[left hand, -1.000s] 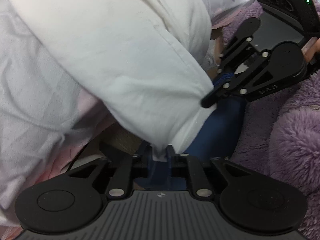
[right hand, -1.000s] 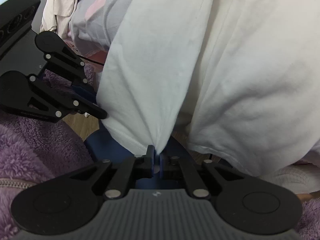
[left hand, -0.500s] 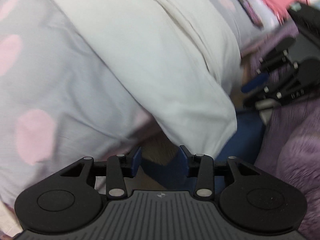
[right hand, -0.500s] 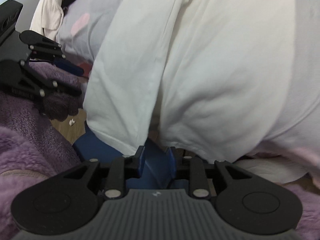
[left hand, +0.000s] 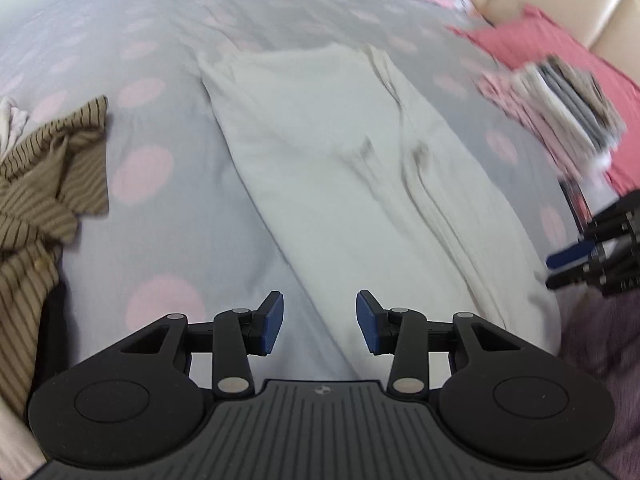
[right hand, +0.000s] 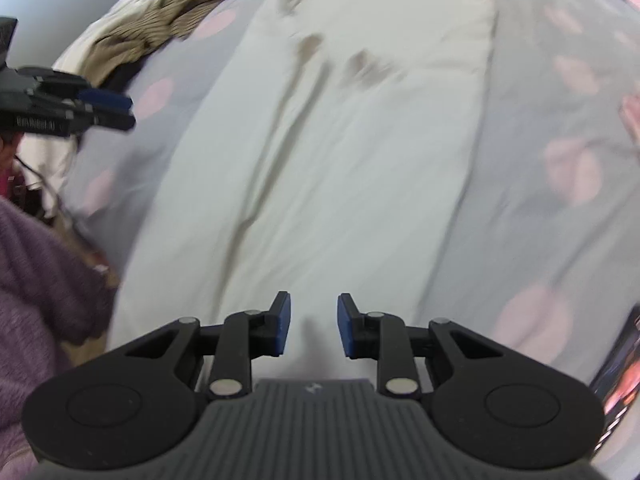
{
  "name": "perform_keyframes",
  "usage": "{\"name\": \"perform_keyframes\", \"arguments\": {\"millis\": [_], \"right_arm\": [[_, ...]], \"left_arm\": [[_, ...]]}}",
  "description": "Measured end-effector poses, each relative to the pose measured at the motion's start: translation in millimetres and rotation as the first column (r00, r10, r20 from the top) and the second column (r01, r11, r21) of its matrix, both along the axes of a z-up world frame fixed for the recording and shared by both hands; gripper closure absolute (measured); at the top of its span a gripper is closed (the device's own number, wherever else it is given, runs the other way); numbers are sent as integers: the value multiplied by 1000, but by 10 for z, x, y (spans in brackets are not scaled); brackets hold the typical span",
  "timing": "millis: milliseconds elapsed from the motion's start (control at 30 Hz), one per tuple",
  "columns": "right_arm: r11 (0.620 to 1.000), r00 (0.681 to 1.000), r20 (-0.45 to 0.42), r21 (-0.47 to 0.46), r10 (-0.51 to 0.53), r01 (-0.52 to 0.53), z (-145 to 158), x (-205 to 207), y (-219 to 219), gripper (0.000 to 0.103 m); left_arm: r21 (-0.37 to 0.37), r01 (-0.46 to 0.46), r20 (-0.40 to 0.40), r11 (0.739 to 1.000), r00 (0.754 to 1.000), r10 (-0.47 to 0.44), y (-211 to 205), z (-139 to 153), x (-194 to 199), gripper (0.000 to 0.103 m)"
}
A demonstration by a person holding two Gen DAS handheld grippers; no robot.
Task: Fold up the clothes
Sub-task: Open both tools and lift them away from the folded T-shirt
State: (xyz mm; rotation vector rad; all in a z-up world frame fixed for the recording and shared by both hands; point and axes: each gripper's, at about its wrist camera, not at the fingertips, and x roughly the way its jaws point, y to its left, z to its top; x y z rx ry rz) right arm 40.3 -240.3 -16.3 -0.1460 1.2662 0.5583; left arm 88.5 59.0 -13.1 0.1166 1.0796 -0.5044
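A white garment lies flat on the bed as a long folded strip with a few creases. My left gripper hangs above its near end, open, with nothing between the blue pads. My right gripper is also open and empty above the same near end. Each gripper shows at the edge of the other's view: the right gripper on the right, the left gripper on the left.
The bed cover is grey with pink dots. A brown striped garment lies crumpled to the left. A stack of folded clothes sits on red cloth at the right. A purple fleece sleeve is close by.
Both grippers were shut on the white garment's edge, then opened and let it go. They have risen and drawn back, and the garment now lies spread on the bed.
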Motion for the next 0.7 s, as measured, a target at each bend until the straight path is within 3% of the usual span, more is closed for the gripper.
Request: {"name": "perform_keyframes", "arguments": {"millis": [167,333,533,700], "right_arm": [[999,995,90,-9,-48,49,59,479,-78,74],[989,973,180,17,-147,146,78,1025,-174,75],[970,961,140,77,-238,229,-64,1566,-133,75],[980,976,115,103,-182,171,-126,1731,103,74]], "left_arm": [[22,-27,120,999,992,24,-47,8,572,78],[-23,-71,153,997,985,73,-86,-143,1159,85],[-35,-140,127,990,981,144,-112,-476,1756,85],[-43,-170,124,985,977,174,-81,-652,2144,87]]}}
